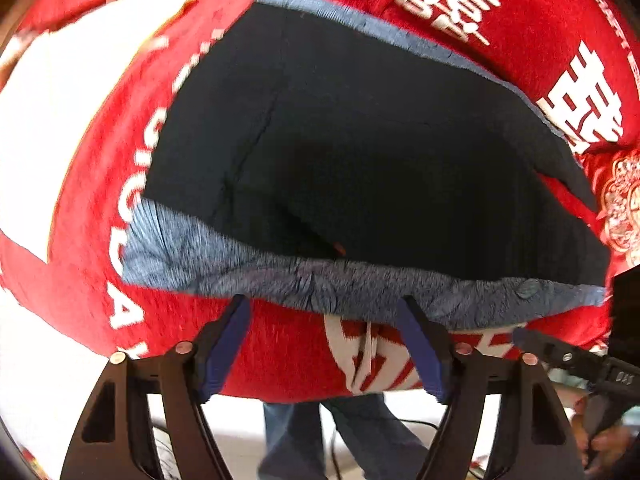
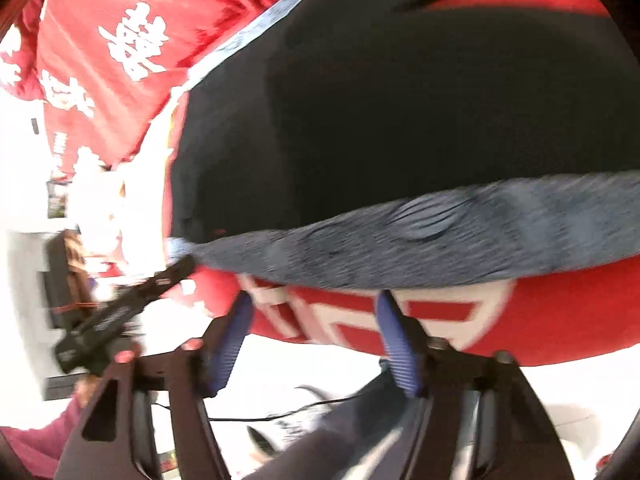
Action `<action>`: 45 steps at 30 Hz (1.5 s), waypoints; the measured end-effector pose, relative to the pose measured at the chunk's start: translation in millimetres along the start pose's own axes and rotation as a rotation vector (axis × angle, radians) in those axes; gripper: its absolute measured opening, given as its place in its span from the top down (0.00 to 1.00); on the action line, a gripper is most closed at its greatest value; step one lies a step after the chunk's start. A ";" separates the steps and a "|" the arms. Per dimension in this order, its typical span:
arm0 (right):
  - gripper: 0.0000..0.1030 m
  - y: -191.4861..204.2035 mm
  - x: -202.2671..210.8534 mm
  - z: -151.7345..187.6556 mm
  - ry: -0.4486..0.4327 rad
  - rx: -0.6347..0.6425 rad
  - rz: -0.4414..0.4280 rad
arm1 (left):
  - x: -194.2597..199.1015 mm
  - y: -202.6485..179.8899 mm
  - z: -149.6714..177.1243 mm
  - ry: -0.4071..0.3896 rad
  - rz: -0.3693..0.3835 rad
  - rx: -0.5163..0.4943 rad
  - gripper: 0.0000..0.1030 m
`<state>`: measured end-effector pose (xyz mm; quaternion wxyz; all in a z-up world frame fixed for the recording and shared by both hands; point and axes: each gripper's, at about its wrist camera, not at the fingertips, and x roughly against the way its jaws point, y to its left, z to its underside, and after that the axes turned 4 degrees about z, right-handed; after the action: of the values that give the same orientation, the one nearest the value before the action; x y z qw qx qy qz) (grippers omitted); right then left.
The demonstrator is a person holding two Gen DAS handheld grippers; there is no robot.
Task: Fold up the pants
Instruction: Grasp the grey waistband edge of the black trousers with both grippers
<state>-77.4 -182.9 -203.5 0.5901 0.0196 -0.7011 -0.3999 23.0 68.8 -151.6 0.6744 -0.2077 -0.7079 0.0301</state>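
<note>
Left gripper (image 1: 326, 346) sits with its blue pads spread, nothing between them, poised just short of the grey-blue fleecy edge (image 1: 360, 284) of the pants (image 1: 360, 140). Right gripper (image 2: 316, 338) is the same: jaws apart, empty, aimed at that same fuzzy band, which is blurred in the right wrist view. We see the pants lying flat on a red blanket (image 1: 280, 352) with white lettering, dark outer fabric up, lining showing along the near edge.

We judge the pants soft and limp, thick from the fleece lining, light enough but bulky, not fragile or slippery. They will sag and drag between two grips, so both hands should lift together. Best hold looks like the near lined edge, one gripper toward each end, pinching through all layers. Whether that edge is waistband or a fold, we cannot tell.
</note>
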 end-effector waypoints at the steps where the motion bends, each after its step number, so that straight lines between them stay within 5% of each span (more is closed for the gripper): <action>1: 0.39 1.5 -8.5 2.1 0.009 -0.008 -0.037 | -0.4 4.1 1.5 -0.003 0.004 0.014 0.25; 7: 0.39 2.8 -59.1 13.5 0.043 -0.028 -0.154 | 0.6 28.4 8.8 -0.042 0.055 0.065 0.25; 15: 0.39 7.4 -87.1 5.4 -0.059 -0.109 -0.281 | 2.7 50.0 24.4 -0.034 0.142 0.101 0.25; 17: 0.57 6.5 -87.9 1.1 -0.069 -0.151 -0.321 | 2.0 53.6 27.1 -0.019 0.166 0.130 0.25; 18: 0.88 6.2 -90.2 -2.3 -0.058 -0.173 -0.336 | 2.1 54.4 27.0 -0.017 0.177 0.143 0.25; 19: 0.96 7.2 -89.9 -4.6 -0.056 -0.179 -0.350 | 4.6 56.4 26.5 -0.019 0.195 0.163 0.25; 25: 0.96 42.9 -57.9 -4.0 -0.083 -0.044 -0.357 | 10.5 45.3 2.1 -0.061 0.289 0.212 0.25; 30: 0.96 46.9 -55.2 -1.9 -0.056 0.016 -0.327 | -6.6 41.8 -16.6 -0.061 0.274 0.260 0.27; 32: 0.96 40.7 -56.4 -0.4 -0.036 0.031 -0.320 | -15.6 40.1 -17.8 -0.048 0.226 0.266 0.55; 33: 0.92 36.2 -54.8 0.2 -0.027 0.034 -0.315 | -19.5 39.4 -17.3 -0.035 0.221 0.256 0.66; 39: 0.91 -29.2 -32.6 10.3 -0.063 -0.071 -0.253 | -20.9 36.0 -12.2 -0.035 0.215 0.176 0.66; 42: 0.70 -62.6 -20.4 17.8 -0.108 -0.146 -0.212 | -23.1 33.3 -16.5 -0.020 0.204 0.144 0.66; 45: 0.66 -83.7 -12.4 23.7 -0.156 -0.226 -0.266 | -25.9 30.9 -23.2 -0.012 0.201 0.132 0.66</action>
<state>-130.8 -220.9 -262.1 0.4742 0.0146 -0.6867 -0.5508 53.4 82.8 -184.0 0.6760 -0.2326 -0.6840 0.1451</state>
